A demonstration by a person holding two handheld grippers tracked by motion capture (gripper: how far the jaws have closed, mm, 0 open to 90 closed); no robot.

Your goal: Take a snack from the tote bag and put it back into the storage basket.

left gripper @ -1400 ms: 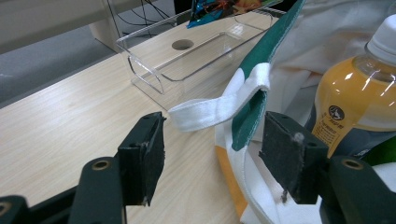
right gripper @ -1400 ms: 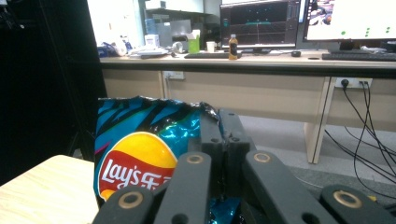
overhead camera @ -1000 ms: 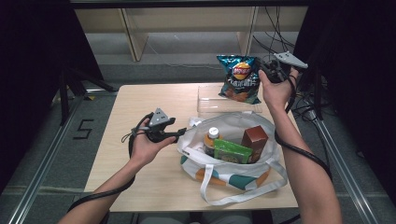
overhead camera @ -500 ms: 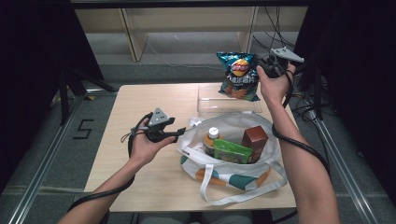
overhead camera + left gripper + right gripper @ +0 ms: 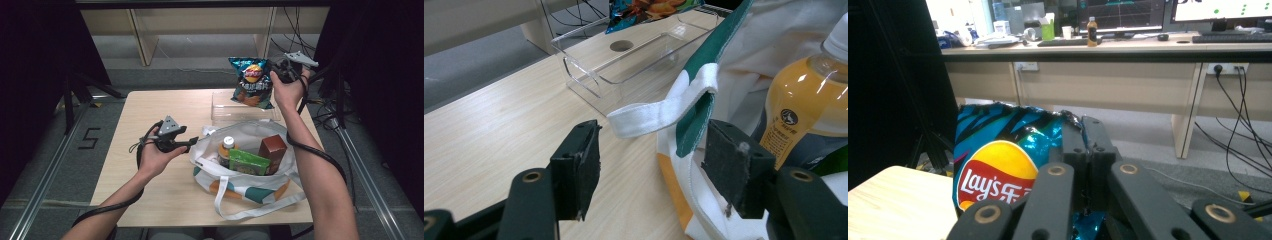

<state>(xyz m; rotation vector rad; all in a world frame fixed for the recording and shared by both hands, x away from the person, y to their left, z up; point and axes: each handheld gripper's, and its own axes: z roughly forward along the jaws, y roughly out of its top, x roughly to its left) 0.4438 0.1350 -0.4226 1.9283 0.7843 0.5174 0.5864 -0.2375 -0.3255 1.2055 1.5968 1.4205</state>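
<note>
A chip bag held up over the far edge of the table, a filled tote bag in front of the person.

The wooden table (image 5: pixel 150 115) carries a white tote bag (image 5: pixel 250 192) with green and orange patches, lying at about 5 o'clock from the table's middle; just beyond it, at 12 o'clock from the bag, sits a clear plastic tray (image 5: pixel 220 107). Inside the tote stand a brown box (image 5: pixel 272 150), a green packet (image 5: pixel 248 162) and an orange drink bottle (image 5: pixel 226 150). The chip bag (image 5: pixel 252 82) hangs above the tray's far right corner, at 1 o'clock from the tote, pinched at its edge by the clenched right gripper (image 5: pixel 278 76). The left gripper (image 5: pixel 192 143) sits at 9 o'clock from the tote, its jaws apart and gripping nothing, with the tote's white handle (image 5: pixel 659 112) lying just past them.
</note>
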